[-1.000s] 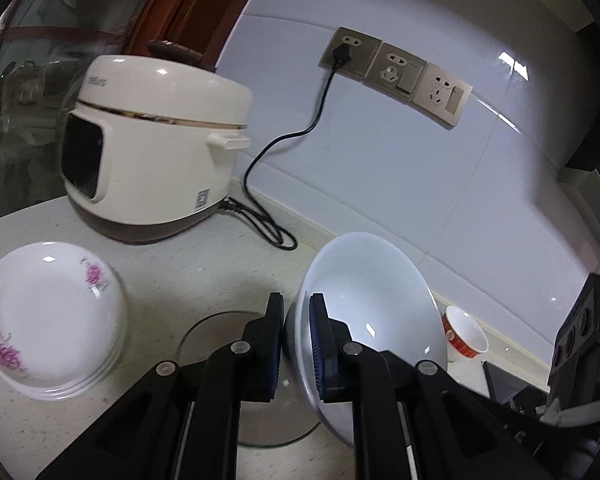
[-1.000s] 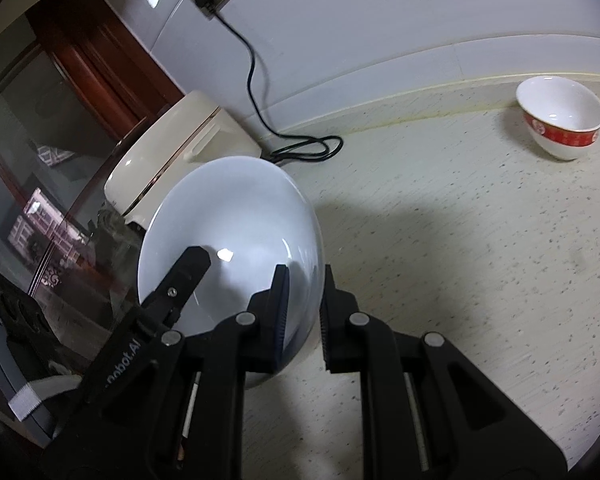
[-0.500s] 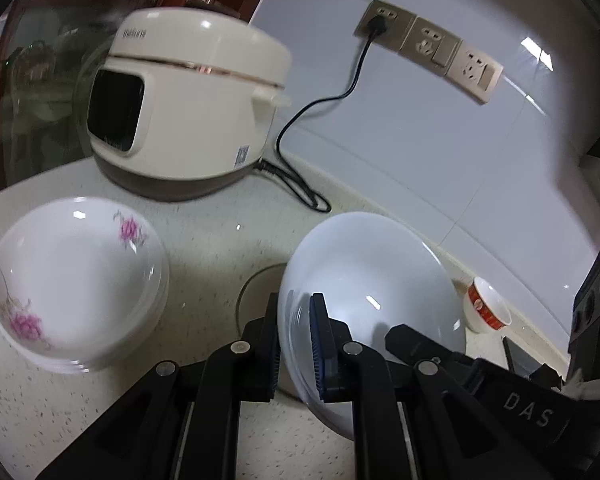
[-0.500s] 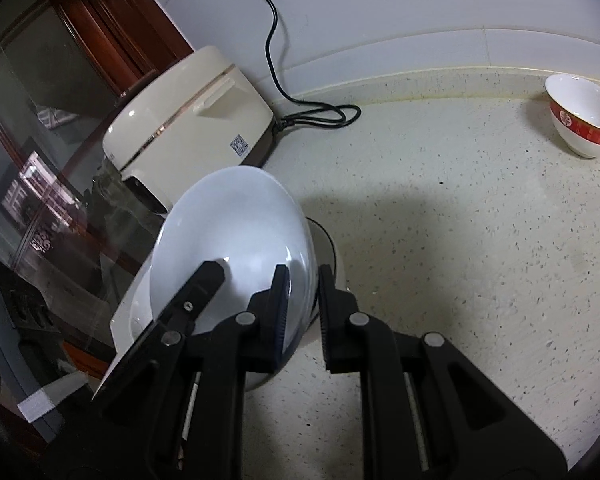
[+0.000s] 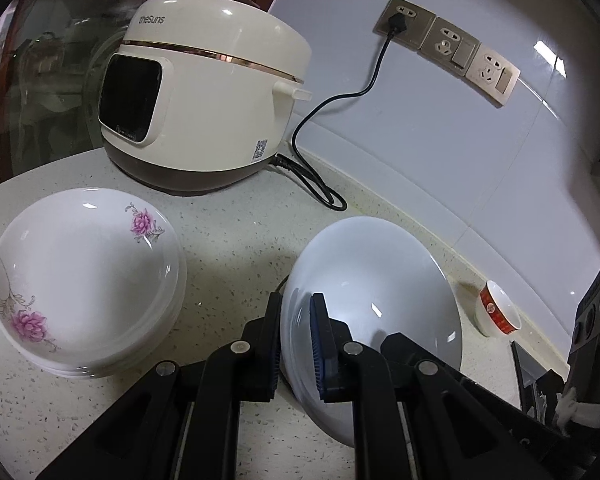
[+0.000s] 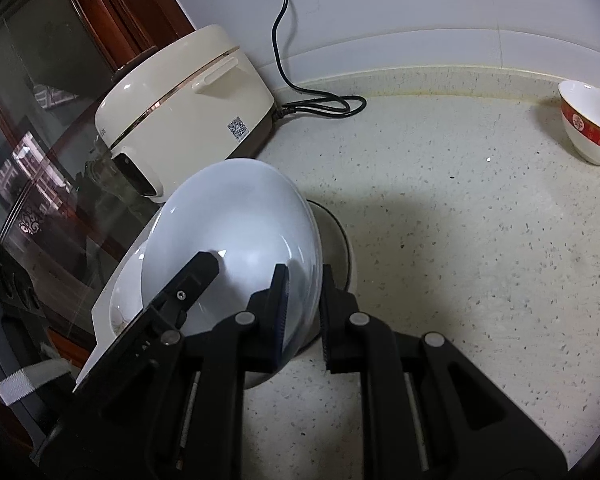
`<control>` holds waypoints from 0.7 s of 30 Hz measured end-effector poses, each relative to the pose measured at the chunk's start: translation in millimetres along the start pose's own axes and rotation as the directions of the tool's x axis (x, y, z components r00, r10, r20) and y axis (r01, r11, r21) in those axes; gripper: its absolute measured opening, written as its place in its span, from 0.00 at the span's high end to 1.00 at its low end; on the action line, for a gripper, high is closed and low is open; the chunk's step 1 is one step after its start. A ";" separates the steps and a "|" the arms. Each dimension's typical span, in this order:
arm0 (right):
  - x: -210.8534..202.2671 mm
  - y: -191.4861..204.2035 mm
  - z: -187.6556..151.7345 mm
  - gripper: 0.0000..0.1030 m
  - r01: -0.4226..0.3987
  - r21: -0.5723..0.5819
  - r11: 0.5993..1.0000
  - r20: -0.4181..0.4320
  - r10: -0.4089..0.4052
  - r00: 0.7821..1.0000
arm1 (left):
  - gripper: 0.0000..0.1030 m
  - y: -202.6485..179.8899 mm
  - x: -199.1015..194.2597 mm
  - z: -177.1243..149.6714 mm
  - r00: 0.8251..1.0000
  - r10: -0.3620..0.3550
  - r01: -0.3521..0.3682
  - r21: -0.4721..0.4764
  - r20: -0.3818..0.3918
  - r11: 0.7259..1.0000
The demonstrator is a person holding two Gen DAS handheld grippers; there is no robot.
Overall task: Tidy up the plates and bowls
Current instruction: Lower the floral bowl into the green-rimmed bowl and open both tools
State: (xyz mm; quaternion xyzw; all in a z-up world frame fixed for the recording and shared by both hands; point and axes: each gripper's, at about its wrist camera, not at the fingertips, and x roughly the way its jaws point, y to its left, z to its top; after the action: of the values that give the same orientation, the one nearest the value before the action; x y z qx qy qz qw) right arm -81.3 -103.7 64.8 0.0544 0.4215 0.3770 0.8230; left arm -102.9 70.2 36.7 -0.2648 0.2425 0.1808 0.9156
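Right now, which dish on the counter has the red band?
The small bowl standing alone near the wall. The big white bowl is plain, and the stacked plates carry pink flowers.

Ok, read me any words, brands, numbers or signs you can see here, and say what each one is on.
"theSuns": on the rice cooker, upper front of the lid.
QR code sticker: low on the cooker's side, too small to read.
Small print under the cooker's dark window: too blurred to read.
Pattern on the red band of the small bowl: not legible.
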 end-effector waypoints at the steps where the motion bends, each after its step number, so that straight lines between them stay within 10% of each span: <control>1: -0.3 -0.8 0.3 0.83 -0.001 0.005 1.000 0.001 0.001 1.000 | 0.88 0.0 0.7 0.0 1.000 -0.001 0.001 0.001 -0.004 1.000; 17: -4.8 1.3 1.3 0.79 0.010 0.020 1.000 0.022 -0.011 1.000 | 0.84 0.7 7.8 -0.2 0.999 -0.003 0.002 -0.005 -0.045 1.000; 21: -15.6 9.3 2.3 0.61 0.062 -0.028 0.998 0.084 -0.059 0.995 | 0.80 0.7 7.4 0.2 0.999 -0.001 0.001 -0.002 -0.034 1.000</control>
State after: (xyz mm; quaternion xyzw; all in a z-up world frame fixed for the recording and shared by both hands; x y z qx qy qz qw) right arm -90.7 -106.9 80.2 0.0444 0.3825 0.3557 0.8516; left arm -97.1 72.4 32.6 -0.2687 0.2576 0.1762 0.9113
